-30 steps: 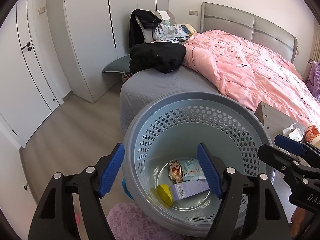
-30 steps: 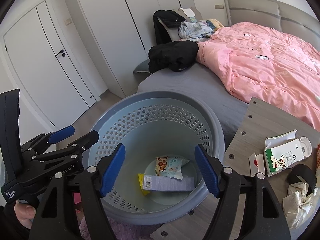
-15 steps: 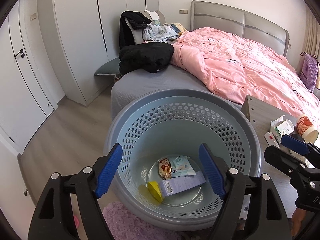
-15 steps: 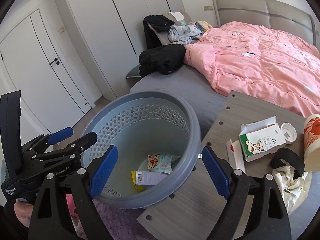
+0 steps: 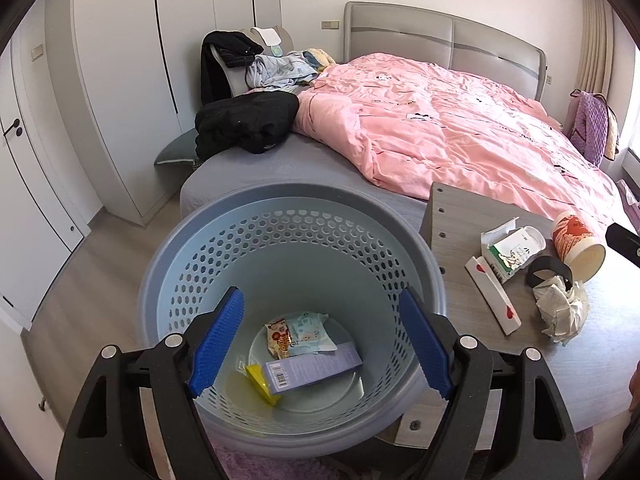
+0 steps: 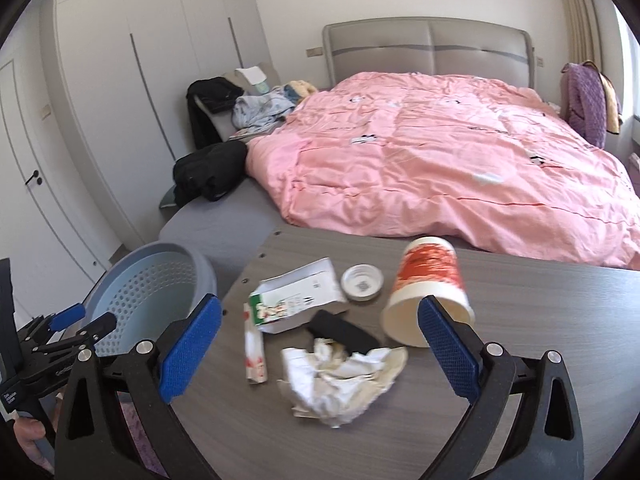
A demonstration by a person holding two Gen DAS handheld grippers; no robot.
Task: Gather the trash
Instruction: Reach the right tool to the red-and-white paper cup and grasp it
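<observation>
A blue-grey perforated basket stands by the table and holds a snack wrapper, a wipes packet, a purple box and a yellow piece. My left gripper hangs open over the basket with nothing between its fingers. My right gripper is over the grey table, its jaws opening wide and gripping nothing. Crumpled white paper lies just below it. Around the paper lie a tipped red-and-white paper cup, a torn milk carton, a round lid, a black object and a white strip box.
A bed with a pink duvet and dark clothes lies behind the table. White wardrobe doors line the left wall. A purple rug lies under the basket. The basket and left gripper show at the left in the right wrist view.
The right gripper swung from above the basket to the right, over the trash on the table, and its jaws spread wider. The left gripper shifted right a little; the table's trash came into its view.
</observation>
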